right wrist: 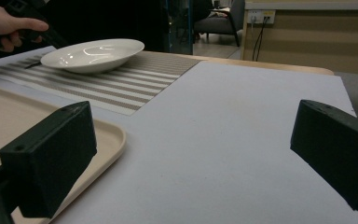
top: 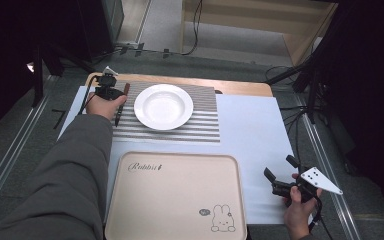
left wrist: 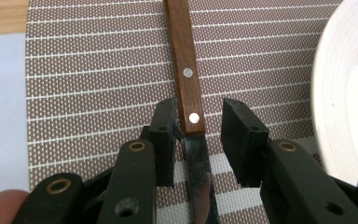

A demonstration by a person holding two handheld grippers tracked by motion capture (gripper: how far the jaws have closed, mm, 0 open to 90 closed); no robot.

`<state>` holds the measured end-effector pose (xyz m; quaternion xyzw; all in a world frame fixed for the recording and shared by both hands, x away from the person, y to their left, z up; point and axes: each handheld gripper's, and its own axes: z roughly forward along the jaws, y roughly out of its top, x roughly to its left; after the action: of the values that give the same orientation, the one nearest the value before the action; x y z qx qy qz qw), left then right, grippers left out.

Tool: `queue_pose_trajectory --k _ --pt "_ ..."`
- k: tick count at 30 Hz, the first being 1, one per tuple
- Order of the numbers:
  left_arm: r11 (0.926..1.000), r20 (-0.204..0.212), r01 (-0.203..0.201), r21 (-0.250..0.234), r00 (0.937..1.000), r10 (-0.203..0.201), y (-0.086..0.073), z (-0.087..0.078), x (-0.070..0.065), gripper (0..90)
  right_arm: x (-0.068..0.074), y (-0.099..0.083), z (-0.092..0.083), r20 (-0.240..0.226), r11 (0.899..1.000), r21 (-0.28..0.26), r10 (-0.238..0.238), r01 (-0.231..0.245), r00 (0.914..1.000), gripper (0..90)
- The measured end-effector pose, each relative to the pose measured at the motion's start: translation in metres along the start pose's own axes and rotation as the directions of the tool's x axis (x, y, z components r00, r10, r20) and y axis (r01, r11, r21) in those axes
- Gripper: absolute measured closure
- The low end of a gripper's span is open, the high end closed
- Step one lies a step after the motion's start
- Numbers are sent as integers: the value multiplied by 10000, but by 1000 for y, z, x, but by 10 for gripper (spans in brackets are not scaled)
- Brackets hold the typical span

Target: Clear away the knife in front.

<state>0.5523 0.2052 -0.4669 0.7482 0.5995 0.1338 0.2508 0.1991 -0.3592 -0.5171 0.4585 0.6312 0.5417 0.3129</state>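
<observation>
High view: the knife (top: 121, 102) lies on the striped placemat (top: 200, 125) just left of the white plate (top: 163, 106), its long axis running away from the person; the left gripper (top: 111, 93) is on it, the right gripper (top: 278, 176) well apart.

Left gripper view: the fingers (left wrist: 165, 140) straddle the knife (left wrist: 190, 100) where handle meets blade, the left one touching, the right one apart.

Right gripper view: fingers (right wrist: 51, 156) spread wide over bare desk (right wrist: 223, 135).
</observation>
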Motion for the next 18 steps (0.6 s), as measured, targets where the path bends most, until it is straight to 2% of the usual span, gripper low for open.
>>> queue_pose_trajectory --k 6,12,16,18 --pt "9999 -50 34 -108 10000 -35 0 4 -3 683 0 0 0 27 10000 -14 -22 22 10000 0" --pt "10000 -225 10 67 9997 -9 -2 11 -2 695 0 0 0 42 10000 -28 31 -31 10000 0" --pt "10000 -333 -50 33 9994 52 -2 12 -3 734 0 0 0 33 10000 -27 32 -32 10000 0" --pt "9999 -523 -103 36 9986 105 -3 12 -3 770 0 0 1 41 10000 -6 30 -30 10000 0"
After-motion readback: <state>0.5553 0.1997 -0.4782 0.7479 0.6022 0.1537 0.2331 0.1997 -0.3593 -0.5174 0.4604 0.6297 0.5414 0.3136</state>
